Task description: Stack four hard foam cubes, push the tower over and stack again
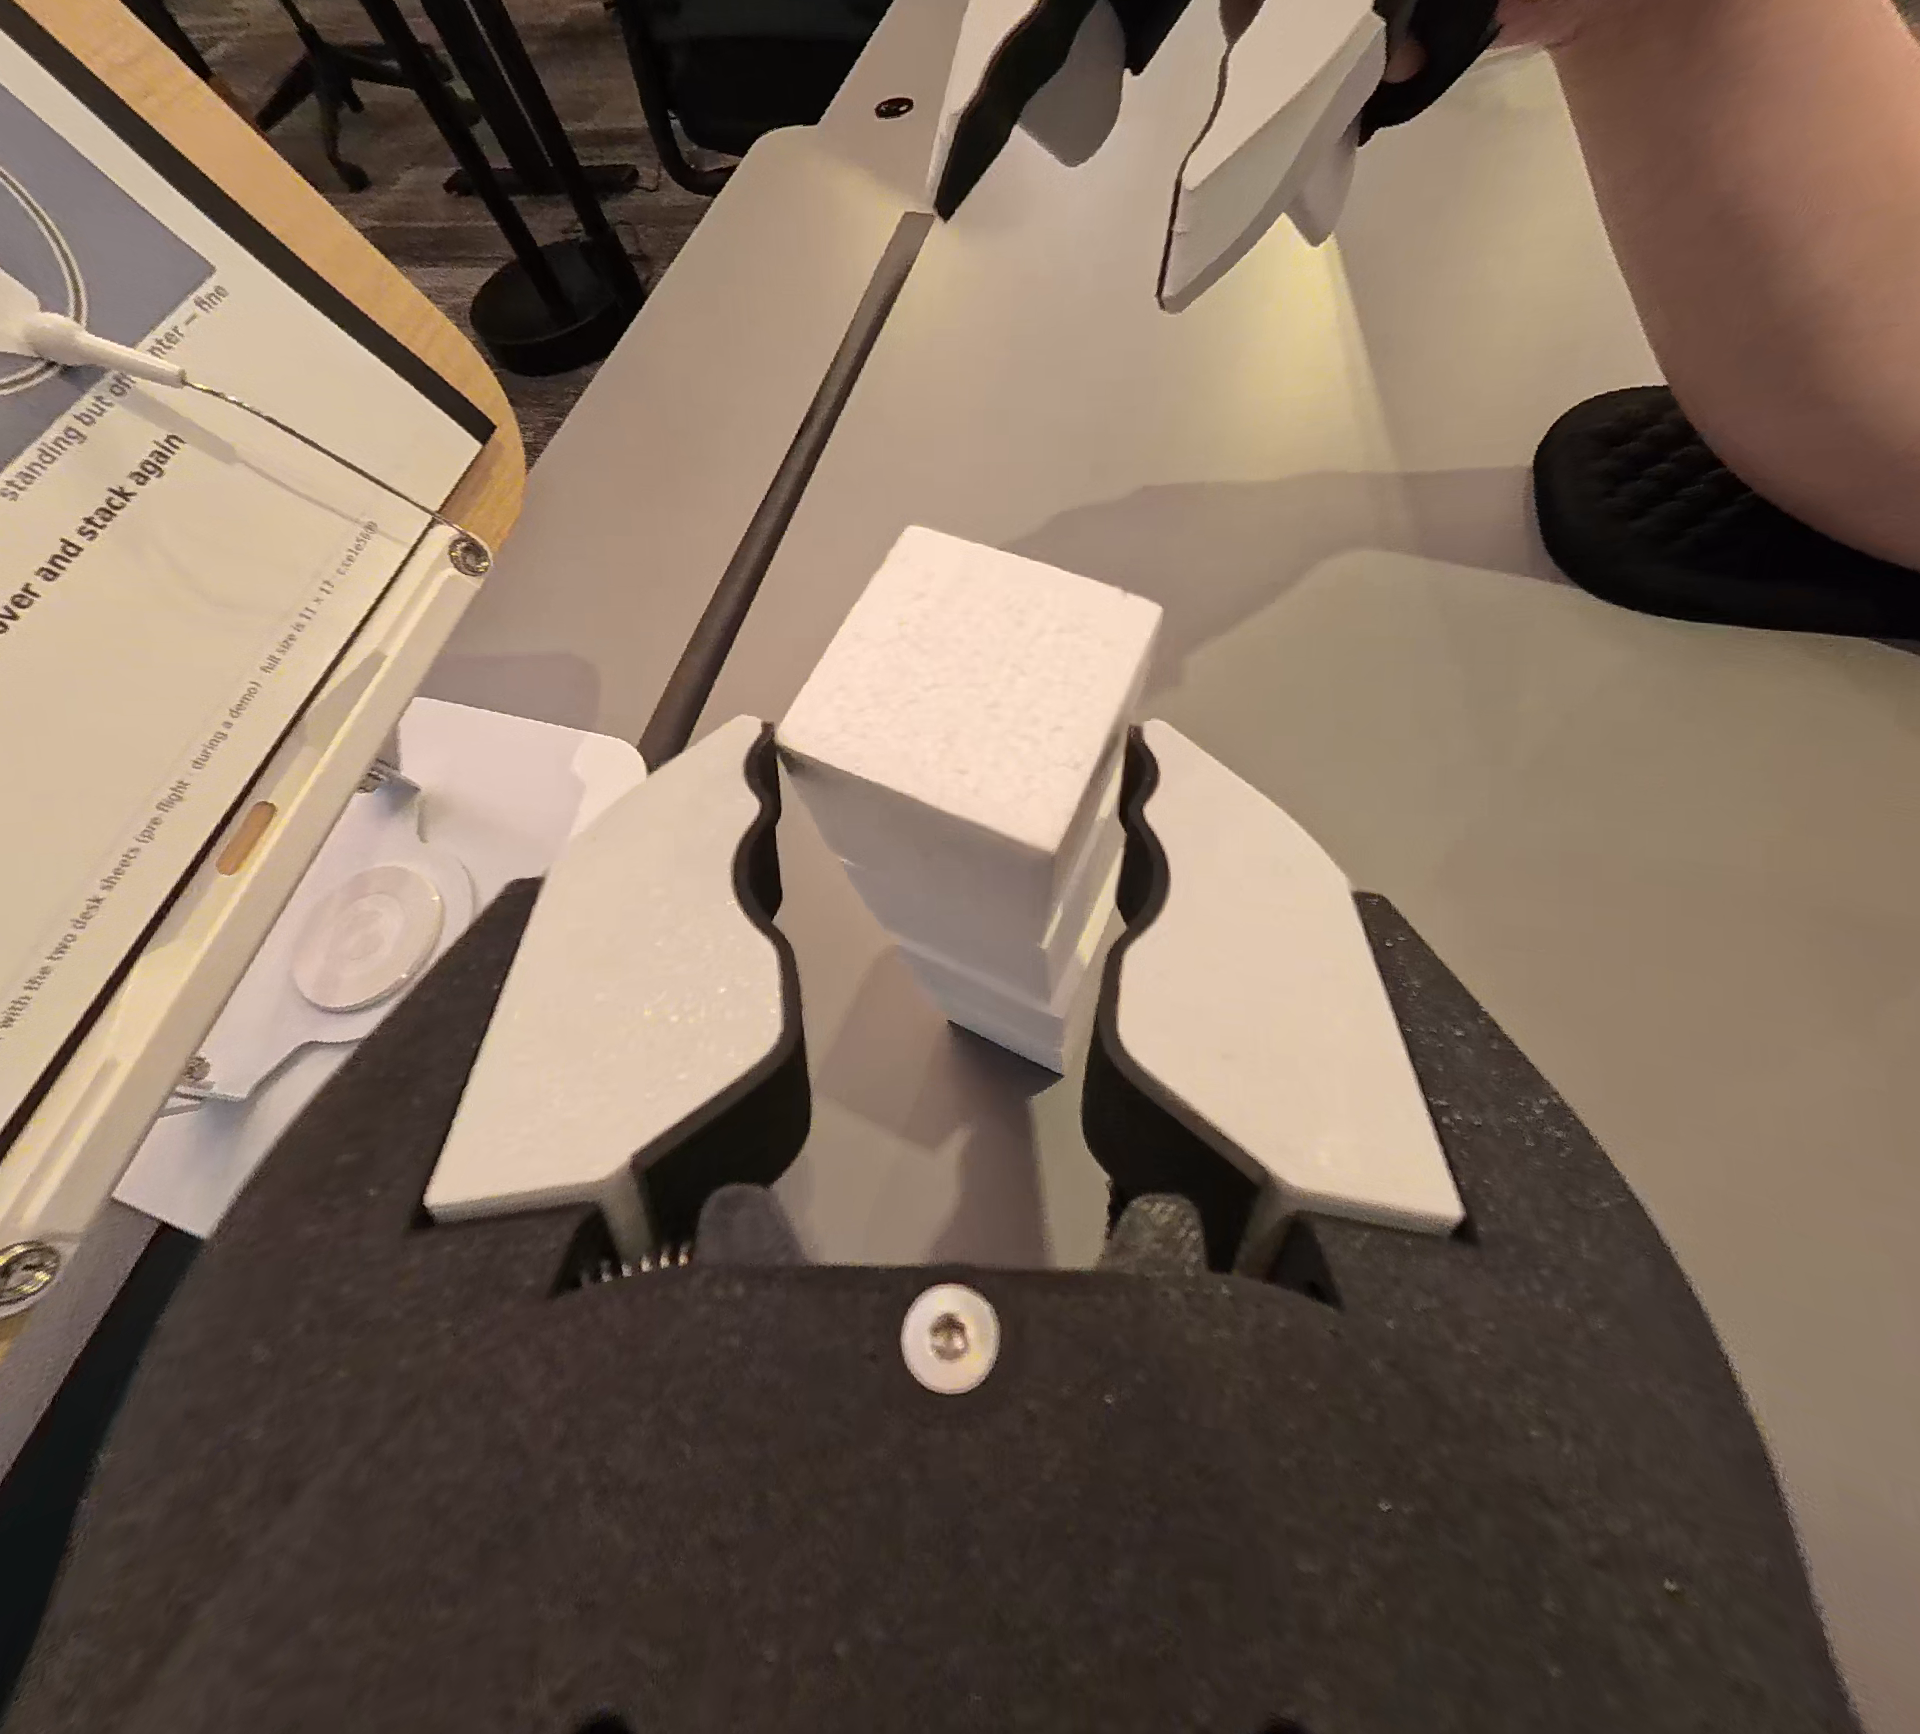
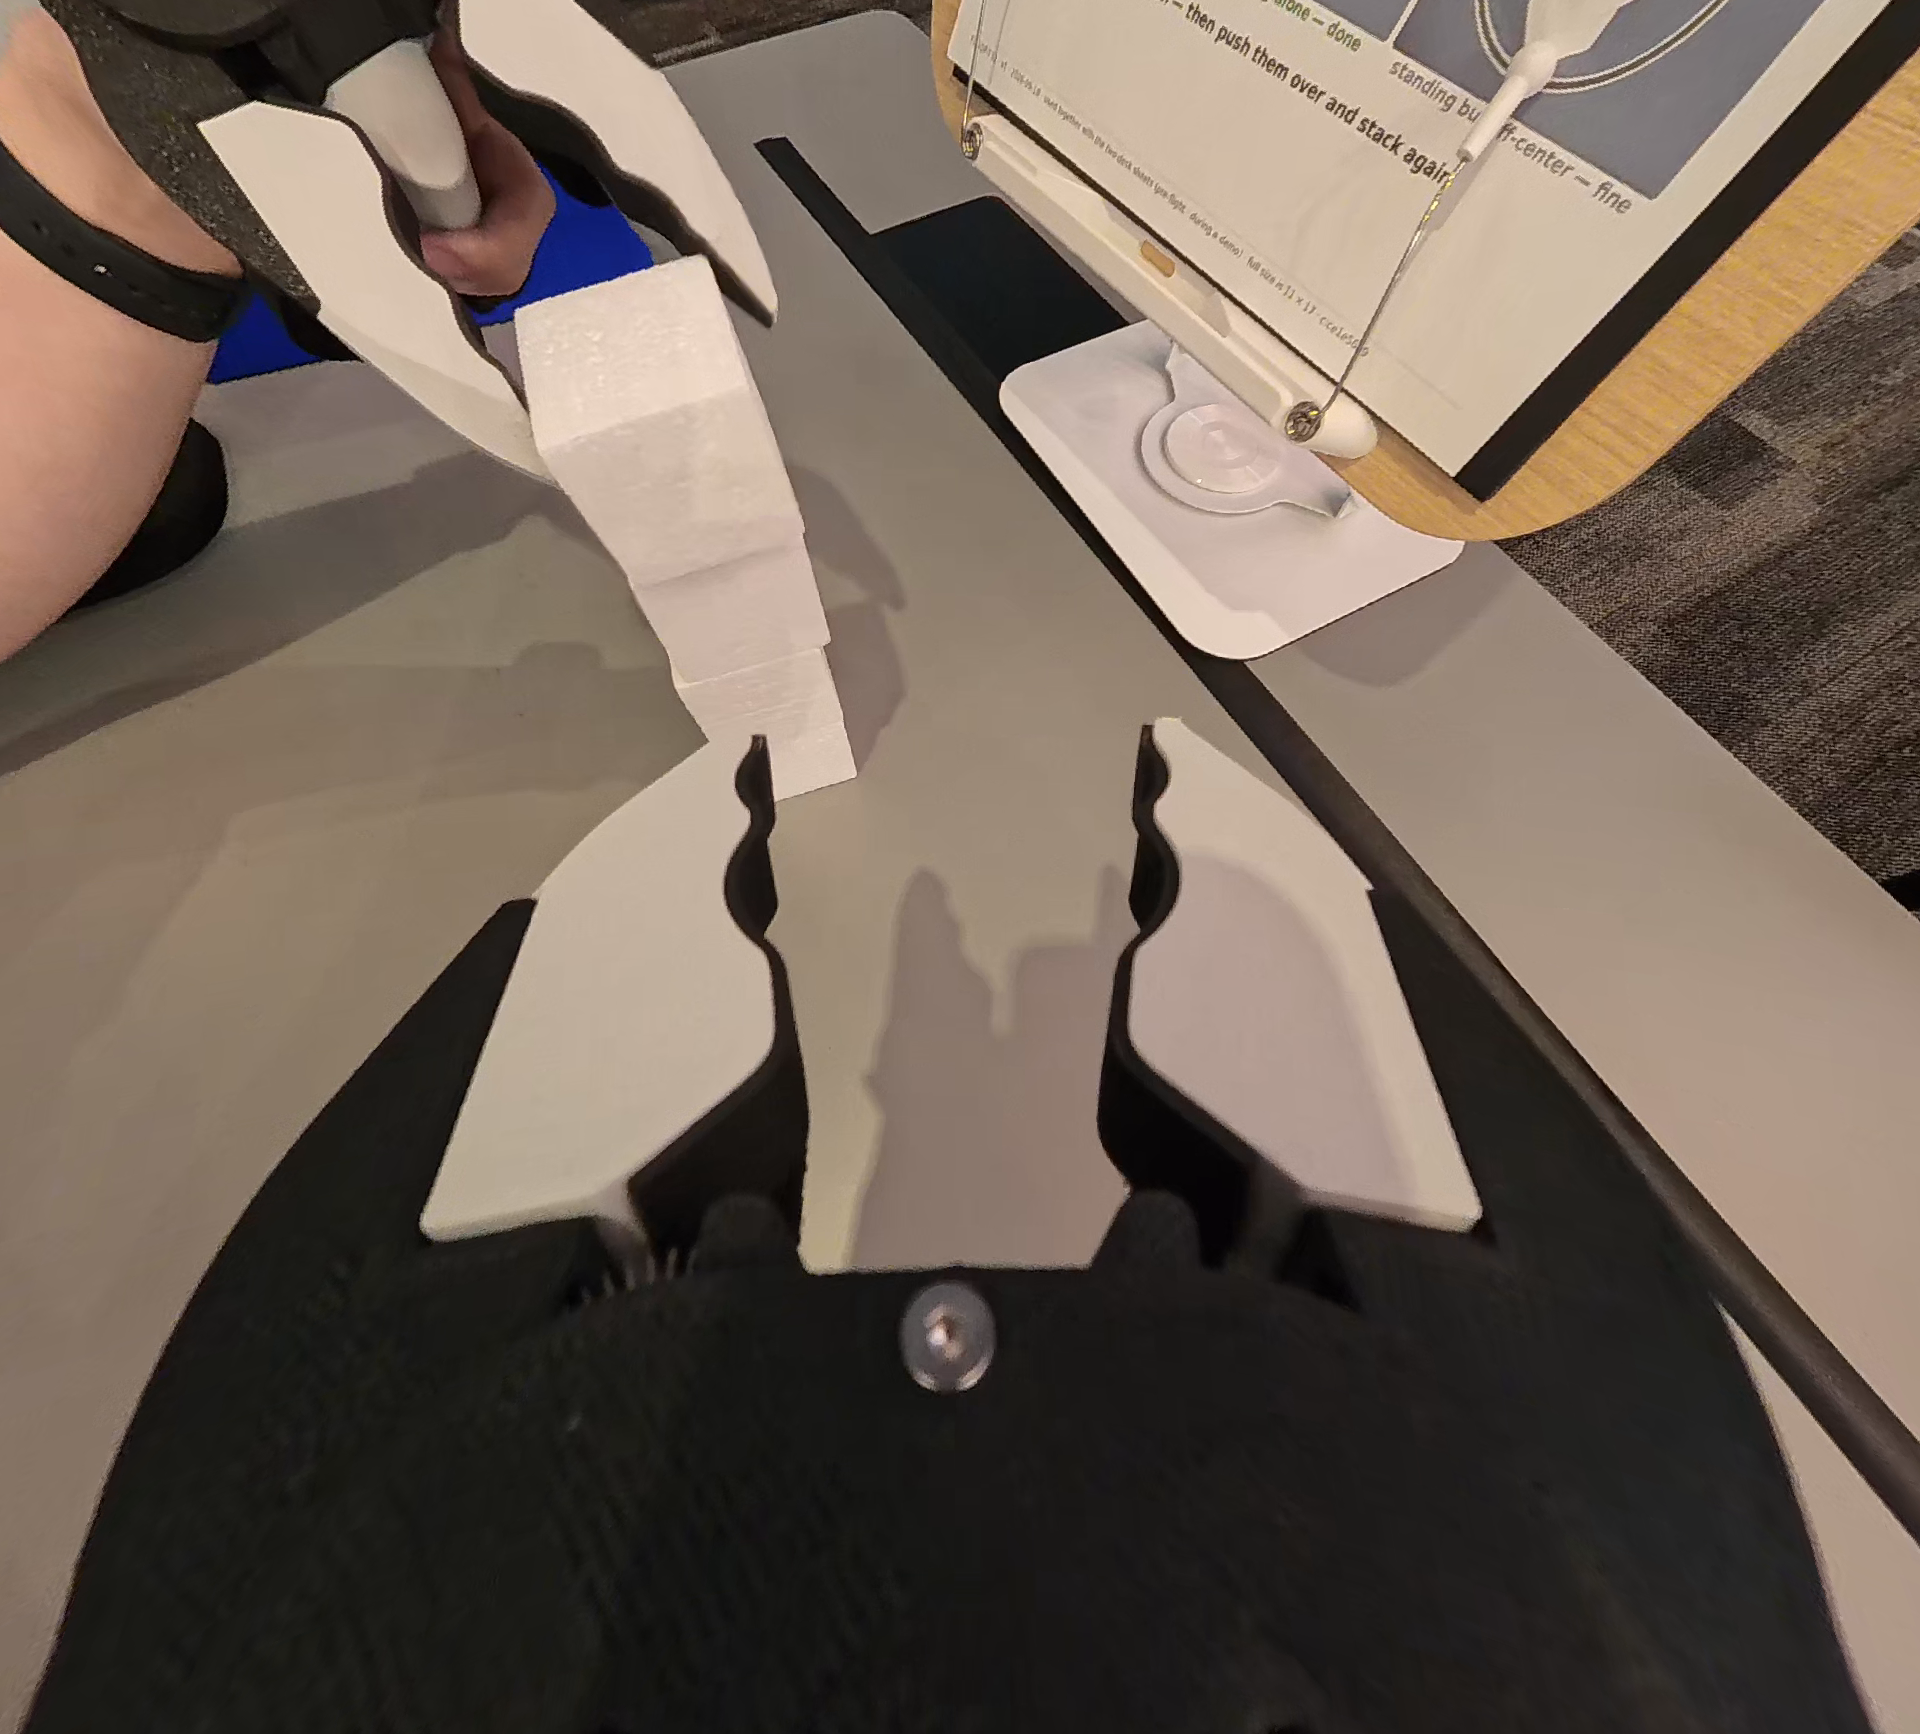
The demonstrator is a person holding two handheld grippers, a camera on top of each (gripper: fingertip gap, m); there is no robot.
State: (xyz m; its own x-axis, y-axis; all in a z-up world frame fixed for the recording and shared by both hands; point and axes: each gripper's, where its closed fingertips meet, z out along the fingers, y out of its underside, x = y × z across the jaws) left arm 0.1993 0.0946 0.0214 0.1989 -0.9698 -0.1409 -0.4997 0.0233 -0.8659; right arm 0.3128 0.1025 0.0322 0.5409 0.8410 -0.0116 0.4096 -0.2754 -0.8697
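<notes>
A tower of several white foam cubes (image 1: 966, 697) stands on the grey table (image 1: 1507, 853), slightly staggered. In the right wrist view the tower (image 2: 748, 635) stands just ahead of me and to the left. My left gripper (image 1: 951, 739) is open, with one jaw close on each side of the top cube (image 2: 644, 406). It also shows in the right wrist view (image 2: 652, 380), coming down from the upper left. My right gripper (image 2: 951, 749) is open and empty, low near the tower's base and to its right. It shows in the left wrist view (image 1: 1058, 250) beyond the tower.
A wooden board with a printed sheet (image 2: 1455, 74) stands on a white base (image 2: 1226, 521) beside the tower; it also shows in the left wrist view (image 1: 208, 541). A dark seam (image 1: 790, 479) crosses the table. A person's arm (image 1: 1766, 230) rests on a black pad (image 1: 1714, 521).
</notes>
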